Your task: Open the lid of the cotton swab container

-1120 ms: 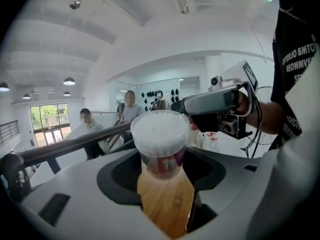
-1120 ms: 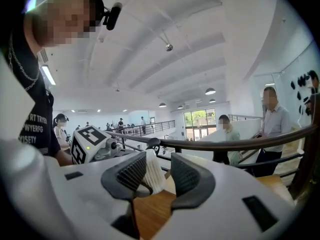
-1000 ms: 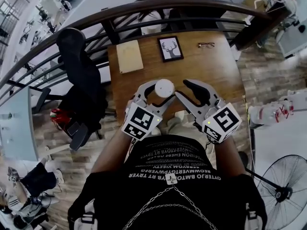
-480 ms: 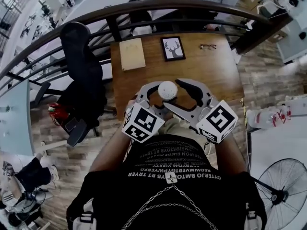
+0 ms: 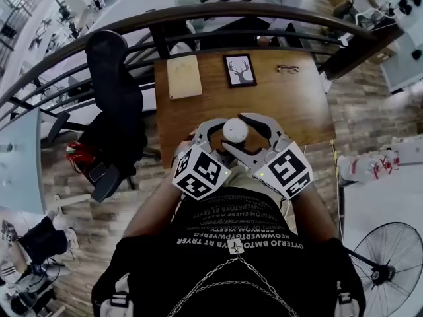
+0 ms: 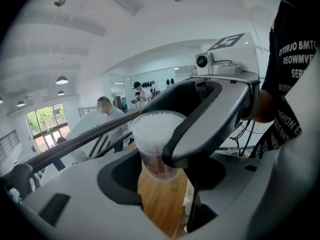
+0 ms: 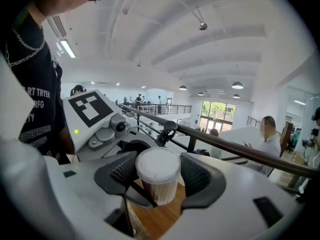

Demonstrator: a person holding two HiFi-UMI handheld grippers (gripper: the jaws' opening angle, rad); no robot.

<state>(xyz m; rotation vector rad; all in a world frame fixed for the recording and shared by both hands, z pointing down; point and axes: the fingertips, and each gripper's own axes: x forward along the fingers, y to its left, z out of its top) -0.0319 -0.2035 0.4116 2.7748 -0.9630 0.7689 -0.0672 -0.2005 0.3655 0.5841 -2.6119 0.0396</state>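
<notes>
Nearest: both marker cubes sit just in front of the person's black shirt (image 5: 231, 256), over the table's near edge.

Left tongs (image 6: 160, 176): clamped on the clear body of the swab container (image 5: 234, 131), one jaw on each side of the cup.

Right tongs (image 7: 159, 171): cross in from the other side at lid height. Jaws closing, with the white lid (image 7: 158, 165) between the ribbed pads (image 7: 122, 171). The pads stand just beside it on both sides; no firm contact can be made out. Lid is on.

Container upright, over the near part of the wooden table (image 5: 297, 111), roughly midway between its left and right edges. Beyond it lies a stretch of bare wood.

Along the far edge, left to right: a pale board (image 5: 183, 76), a framed deer picture (image 5: 239, 69), spectacles (image 5: 287, 69). All are well apart from the tongs.

A dark railing (image 5: 198, 15) curves just behind the far edge. A black chair (image 5: 112, 91) stands close to the table's left edge. On the right is open floor (image 5: 357, 91).
</notes>
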